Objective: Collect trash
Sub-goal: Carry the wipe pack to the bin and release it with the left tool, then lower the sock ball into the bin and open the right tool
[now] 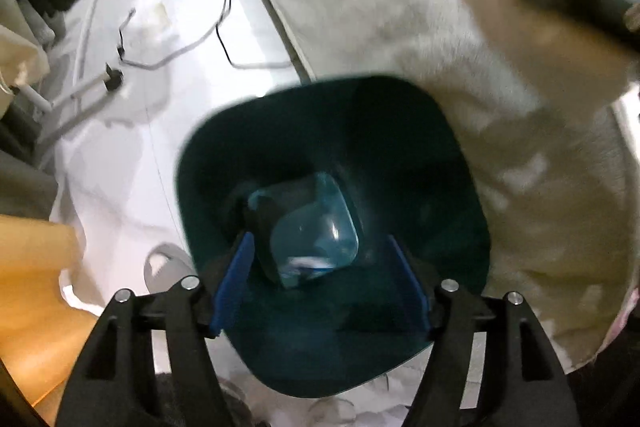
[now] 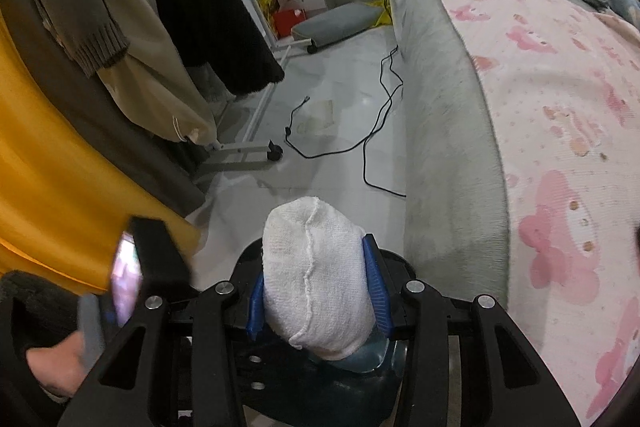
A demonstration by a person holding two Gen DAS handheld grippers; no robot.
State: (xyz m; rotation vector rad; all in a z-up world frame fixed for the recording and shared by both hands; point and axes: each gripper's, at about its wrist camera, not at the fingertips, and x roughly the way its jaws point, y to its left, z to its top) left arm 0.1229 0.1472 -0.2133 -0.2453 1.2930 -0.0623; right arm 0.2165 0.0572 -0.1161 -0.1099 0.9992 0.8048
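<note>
Bin [image 1: 460,211] below my spread left gripper [image 1: 320,279]; right gripper [image 2: 316,291] clamps cloth [image 2: 316,275] at twelve o'clock, ready to drop.

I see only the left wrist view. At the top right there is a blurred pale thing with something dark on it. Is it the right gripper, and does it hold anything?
Observer: Yes. In the right wrist view the right gripper is shut on a white cloth wad.
Operator: Is it above the bin?
Observer: Part of the dark bin shows just below the wad, so it looks near or over it. I cannot tell the height.
Operator: Is more trash on the floor?
Observer: A pale scrap of paper lies on the floor beside a black cable.
</note>
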